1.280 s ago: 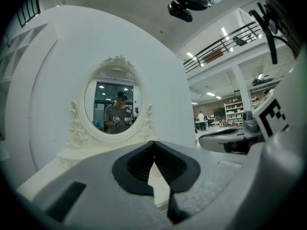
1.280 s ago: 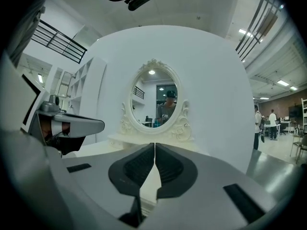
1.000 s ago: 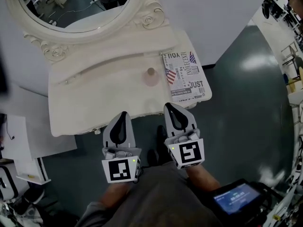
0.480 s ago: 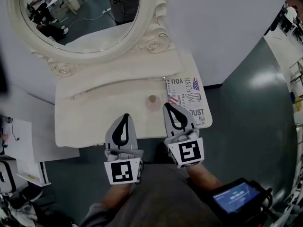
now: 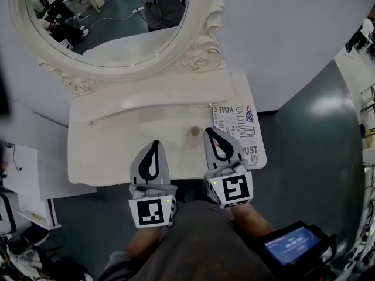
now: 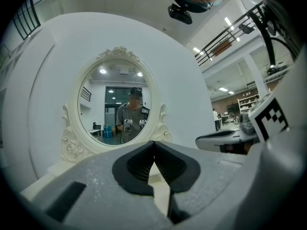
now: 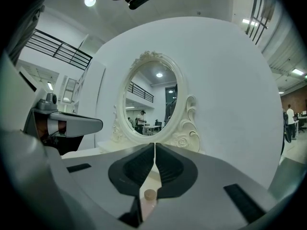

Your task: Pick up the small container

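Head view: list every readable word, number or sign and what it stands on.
"JUST": printed sheet on the dresser's right end.
"INNOCENT": same sheet, mid-page.
"YOU": same sheet, far edge.
Sheet's other print: blurred.
Handheld screen: too small to read.
Left gripper and right gripper cubes: patterns, no words.

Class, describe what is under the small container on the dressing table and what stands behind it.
The small container stands on the white table top; behind it rise a low shelf and the oval mirror. The patch beneath it is covered, and its lid hides any contents.
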The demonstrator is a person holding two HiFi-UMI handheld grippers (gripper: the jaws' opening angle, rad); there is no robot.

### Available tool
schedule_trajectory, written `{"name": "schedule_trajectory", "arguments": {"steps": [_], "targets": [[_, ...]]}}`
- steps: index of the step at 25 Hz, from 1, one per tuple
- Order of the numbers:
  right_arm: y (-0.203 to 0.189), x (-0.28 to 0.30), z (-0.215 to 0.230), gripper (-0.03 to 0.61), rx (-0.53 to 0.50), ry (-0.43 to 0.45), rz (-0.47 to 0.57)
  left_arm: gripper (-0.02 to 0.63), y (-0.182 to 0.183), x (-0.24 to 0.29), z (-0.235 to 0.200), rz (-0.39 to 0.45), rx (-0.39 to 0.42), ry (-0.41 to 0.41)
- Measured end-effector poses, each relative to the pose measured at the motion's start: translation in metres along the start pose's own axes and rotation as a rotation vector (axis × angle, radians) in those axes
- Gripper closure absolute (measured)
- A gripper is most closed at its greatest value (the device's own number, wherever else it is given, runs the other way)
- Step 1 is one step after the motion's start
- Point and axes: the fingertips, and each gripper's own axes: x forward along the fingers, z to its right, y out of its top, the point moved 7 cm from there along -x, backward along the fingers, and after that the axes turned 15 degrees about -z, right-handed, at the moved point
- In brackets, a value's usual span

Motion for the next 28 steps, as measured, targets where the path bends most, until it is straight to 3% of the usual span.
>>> {"name": "schedule_trajectory", "arguments": {"steps": [15, 19, 28], "targets": [[-0.025, 0.053, -0.001, 0.557, 0.041, -0.013, -0.115, 0.6, -0.019, 0.052, -0.029, -0.057, -0.018, -0.079], [-0.045, 0.068, -0.005, 0.414, 0.05, -0.003, -0.159, 0.6, -0.036, 0.067, -0.031, -0.108, -0.037, -0.114], [-0.083, 0.092, -0.013, 0.367, 0.063, -0.032, -0.236, 0.6, -0.069, 0.092, -0.04, -0.199, -0.059, -0.152]]}}
